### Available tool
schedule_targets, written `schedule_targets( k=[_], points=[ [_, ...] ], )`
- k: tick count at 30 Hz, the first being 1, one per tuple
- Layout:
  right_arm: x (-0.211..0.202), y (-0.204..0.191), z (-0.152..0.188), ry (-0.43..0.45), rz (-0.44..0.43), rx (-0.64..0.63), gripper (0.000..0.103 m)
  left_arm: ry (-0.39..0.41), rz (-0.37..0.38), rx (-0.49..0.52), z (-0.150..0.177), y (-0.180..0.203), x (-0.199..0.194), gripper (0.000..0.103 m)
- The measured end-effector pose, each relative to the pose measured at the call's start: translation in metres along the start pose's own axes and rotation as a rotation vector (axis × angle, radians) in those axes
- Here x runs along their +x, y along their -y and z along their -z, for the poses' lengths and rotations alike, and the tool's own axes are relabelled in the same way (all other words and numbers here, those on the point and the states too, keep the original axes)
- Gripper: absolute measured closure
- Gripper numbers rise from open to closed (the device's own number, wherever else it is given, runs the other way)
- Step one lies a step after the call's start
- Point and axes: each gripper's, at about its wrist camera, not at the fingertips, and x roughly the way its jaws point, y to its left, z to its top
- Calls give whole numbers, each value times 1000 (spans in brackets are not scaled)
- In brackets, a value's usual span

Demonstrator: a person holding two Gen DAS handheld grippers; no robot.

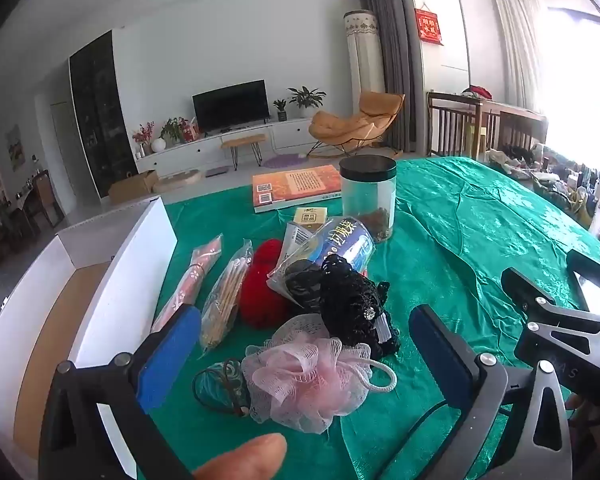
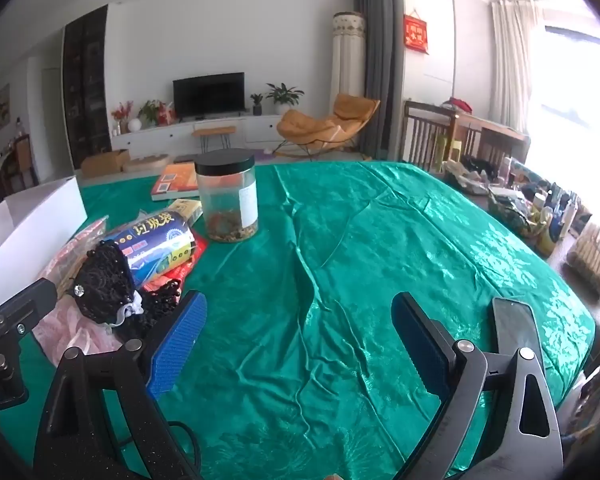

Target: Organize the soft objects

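Soft stuff: pink mesh bath pouf [image 1: 304,376] with a white cord loop is piled near the front of the green cloth [image 1: 460,240], touching a black lacy piece [image 1: 352,304] with a small rhinestone; a red knitted lump [image 1: 260,284] sits just behind.
Box: white-walled box [image 1: 120,292] with a brown floor is parked at the left, nothing seen inside the part that shows.
Jar: clear plastic jar [image 2: 228,200], black lid on, upright, brownish bits settled at the bottom only.
Other bits: blue printed roll [image 2: 160,248] lies tilted in the pile, a packet of wooden sticks [image 1: 228,288] beside the box, a book [image 1: 296,186] flat at the far edge.
Open room: right half of the cloth is wrinkled, shiny and bare, except a phone [image 2: 516,328] near the right edge.
Left gripper [image 1: 304,344]: blue ribbed pads spread wide, pouf framed between them, not pinched.
Right gripper [image 2: 298,332]: spread wide over bare cloth, nothing gripped.
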Motion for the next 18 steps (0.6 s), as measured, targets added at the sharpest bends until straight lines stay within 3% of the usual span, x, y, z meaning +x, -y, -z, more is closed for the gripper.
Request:
schedule_targets(
  k=[18],
  points=[
    [0, -1, 1, -1, -4, 6, 8, -36, -28, 18, 9, -5, 2, 0]
  ],
)
